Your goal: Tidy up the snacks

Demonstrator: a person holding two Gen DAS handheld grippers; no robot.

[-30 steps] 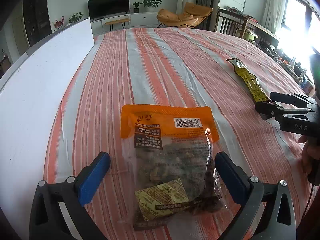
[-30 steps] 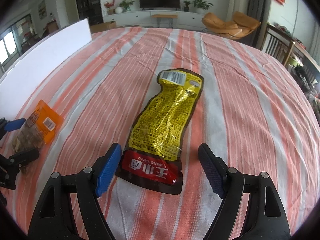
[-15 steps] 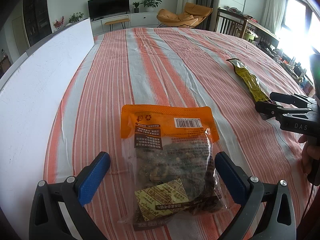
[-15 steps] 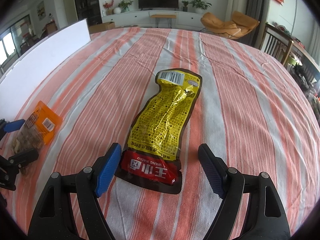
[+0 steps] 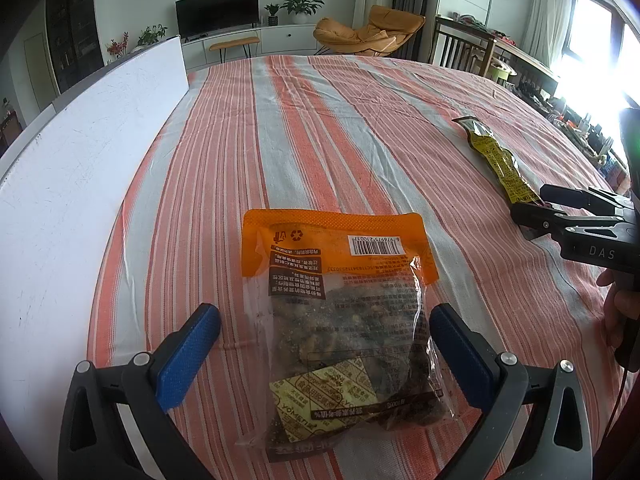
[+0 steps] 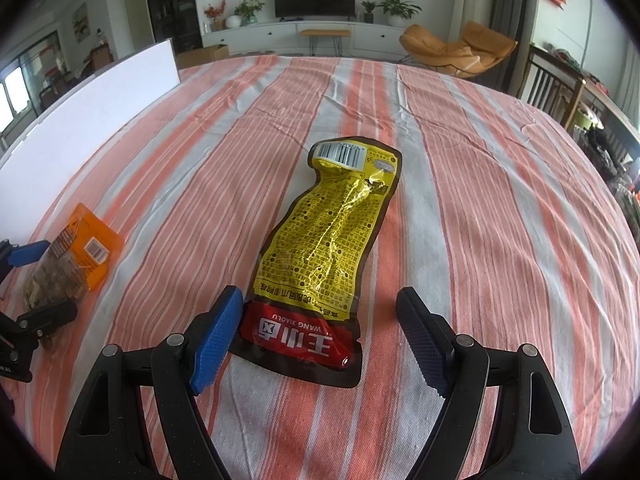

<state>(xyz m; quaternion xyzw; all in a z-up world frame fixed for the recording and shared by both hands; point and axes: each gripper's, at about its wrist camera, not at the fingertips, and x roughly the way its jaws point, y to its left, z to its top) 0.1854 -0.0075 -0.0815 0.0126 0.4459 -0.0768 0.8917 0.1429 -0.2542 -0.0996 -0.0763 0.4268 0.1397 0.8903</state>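
Nothing has moved since a second ago; both grippers stay still. There are two snack bags on the striped cloth (image 5: 304, 128). The left gripper (image 5: 324, 340) is spread wide around the near end of the orange bag (image 5: 344, 304); the right gripper (image 6: 320, 332) is spread wide around the near end of the yellow bag (image 6: 324, 240); neither one pinches.
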